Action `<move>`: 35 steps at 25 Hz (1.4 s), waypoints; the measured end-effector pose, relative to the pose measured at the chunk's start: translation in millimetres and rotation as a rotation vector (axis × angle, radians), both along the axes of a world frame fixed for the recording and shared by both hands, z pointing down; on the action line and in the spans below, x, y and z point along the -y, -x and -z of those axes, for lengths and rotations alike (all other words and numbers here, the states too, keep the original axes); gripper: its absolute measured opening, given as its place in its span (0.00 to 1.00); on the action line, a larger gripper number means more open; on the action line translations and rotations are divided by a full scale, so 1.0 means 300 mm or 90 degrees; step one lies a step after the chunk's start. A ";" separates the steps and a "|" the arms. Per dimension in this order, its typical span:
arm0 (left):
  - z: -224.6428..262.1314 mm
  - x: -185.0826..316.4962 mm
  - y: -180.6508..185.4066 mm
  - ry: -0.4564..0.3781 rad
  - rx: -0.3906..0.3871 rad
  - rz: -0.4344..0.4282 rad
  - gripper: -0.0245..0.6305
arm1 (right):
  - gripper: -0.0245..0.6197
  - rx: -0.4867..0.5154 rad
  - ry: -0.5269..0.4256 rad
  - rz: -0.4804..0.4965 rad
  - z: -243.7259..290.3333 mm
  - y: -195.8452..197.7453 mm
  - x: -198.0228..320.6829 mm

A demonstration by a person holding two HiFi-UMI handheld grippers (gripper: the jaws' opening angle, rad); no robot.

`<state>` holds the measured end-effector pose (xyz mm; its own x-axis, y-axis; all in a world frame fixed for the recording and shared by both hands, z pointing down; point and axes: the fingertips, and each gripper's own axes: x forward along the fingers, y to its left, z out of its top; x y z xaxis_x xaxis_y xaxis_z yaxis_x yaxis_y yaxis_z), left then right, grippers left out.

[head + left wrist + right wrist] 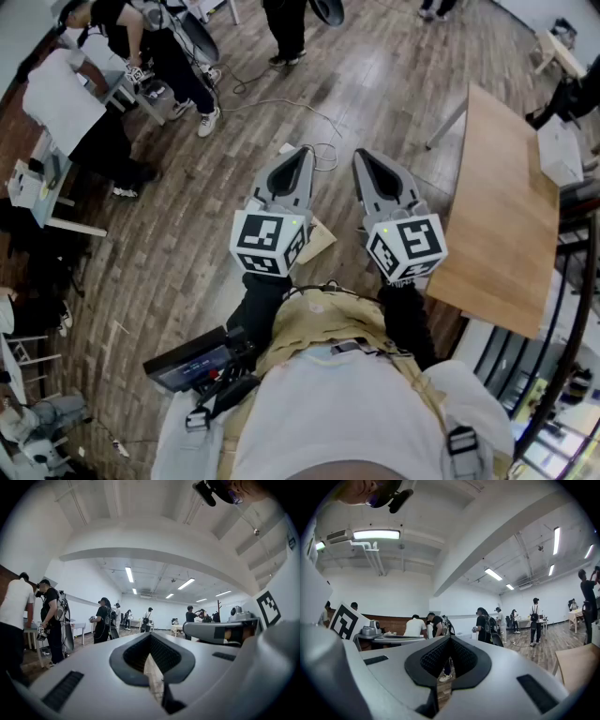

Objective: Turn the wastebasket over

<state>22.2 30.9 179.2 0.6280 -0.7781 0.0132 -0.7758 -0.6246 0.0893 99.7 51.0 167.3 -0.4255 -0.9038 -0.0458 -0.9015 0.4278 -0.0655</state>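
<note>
No wastebasket shows in any view. In the head view my left gripper (303, 155) and right gripper (362, 157) are held side by side in front of my chest, pointing away over the wooden floor. Both have their jaws pressed together with nothing between them. The left gripper view looks level across the room over its shut jaws (150, 638), with the right gripper (220, 632) beside it. In the right gripper view the shut jaws (450, 640) point toward people standing in the room.
A long wooden table (506, 216) stands to my right, with a white box (560, 150) at its far end. A flat cardboard piece (319, 239) lies on the floor under the grippers. A cable (281, 103) runs across the floor. Several people work at the far left.
</note>
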 end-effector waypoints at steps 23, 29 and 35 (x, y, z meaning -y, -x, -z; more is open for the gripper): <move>-0.022 -0.011 0.027 0.015 -0.003 -0.018 0.03 | 0.07 -0.018 0.010 0.006 -0.009 0.075 -0.013; -0.012 0.020 0.071 0.020 -0.005 0.001 0.03 | 0.07 -0.012 0.015 -0.008 -0.009 0.053 0.007; -0.041 0.056 0.105 0.035 -0.005 0.029 0.03 | 0.07 -0.002 0.030 -0.016 -0.051 0.021 0.028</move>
